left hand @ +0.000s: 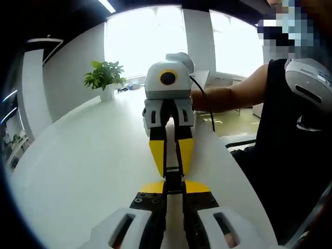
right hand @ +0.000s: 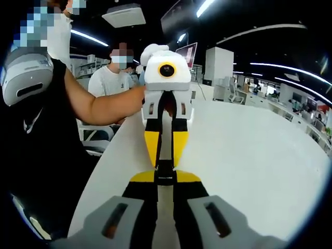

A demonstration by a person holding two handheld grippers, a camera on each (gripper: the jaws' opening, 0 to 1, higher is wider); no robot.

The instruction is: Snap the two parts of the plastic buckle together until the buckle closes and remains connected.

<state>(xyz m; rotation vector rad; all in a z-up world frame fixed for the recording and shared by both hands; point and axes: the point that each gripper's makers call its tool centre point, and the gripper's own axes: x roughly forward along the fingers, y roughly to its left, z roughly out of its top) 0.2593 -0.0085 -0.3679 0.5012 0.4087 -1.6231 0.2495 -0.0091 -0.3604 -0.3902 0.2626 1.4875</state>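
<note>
In the left gripper view, the left gripper [left hand: 174,191] is seen rising from the bottom edge, its jaws drawn nearly together on a small black buckle [left hand: 174,175] held at their tips. The right gripper [left hand: 170,155] is met head-on from the far side, its yellow-tipped jaws likewise closed on the same buckle, so that the two grippers stand tip to tip above the white desk [left hand: 88,166]. Whether the two buckle parts are fully latched cannot be told. A potted plant [left hand: 105,78] is placed at the desk's far left edge, before bright windows. A person's forearm [left hand: 228,96] is seen reaching to the right gripper from the desk's right side.

In the right gripper view, the right gripper [right hand: 165,188] is shown with jaws nearly shut on the buckle [right hand: 165,174], and the left gripper [right hand: 165,150] is faced tip to tip, also clamped on it. The buckle is held above the desk [right hand: 249,155], near its left edge. A seated person in a white shirt [right hand: 111,78] is seen beyond that edge.
</note>
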